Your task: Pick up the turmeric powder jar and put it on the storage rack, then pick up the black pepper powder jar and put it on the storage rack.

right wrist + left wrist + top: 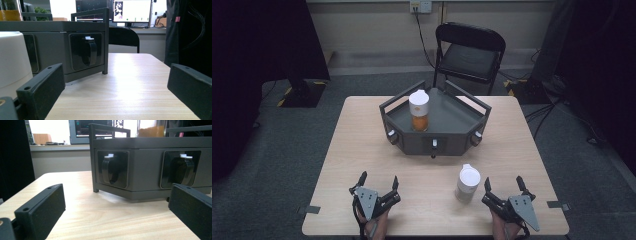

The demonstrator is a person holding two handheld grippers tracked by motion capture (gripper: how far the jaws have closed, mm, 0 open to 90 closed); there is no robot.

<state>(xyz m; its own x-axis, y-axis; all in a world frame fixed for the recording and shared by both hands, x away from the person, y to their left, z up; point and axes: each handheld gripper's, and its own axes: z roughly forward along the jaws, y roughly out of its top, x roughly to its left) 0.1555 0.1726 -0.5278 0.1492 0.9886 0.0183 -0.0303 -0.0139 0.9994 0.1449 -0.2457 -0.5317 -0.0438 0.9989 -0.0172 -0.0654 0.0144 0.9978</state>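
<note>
- Resting our left tool and right tool on the table, we kept both spread, gripping nothing.
- Our white-lidded jar stood upright, long axis vertical, just beside the right tool, in front of the grey tray.

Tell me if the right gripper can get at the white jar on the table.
Probably yes: the right gripper is open, the jar stands just to its left, and nothing lies between them.
</note>
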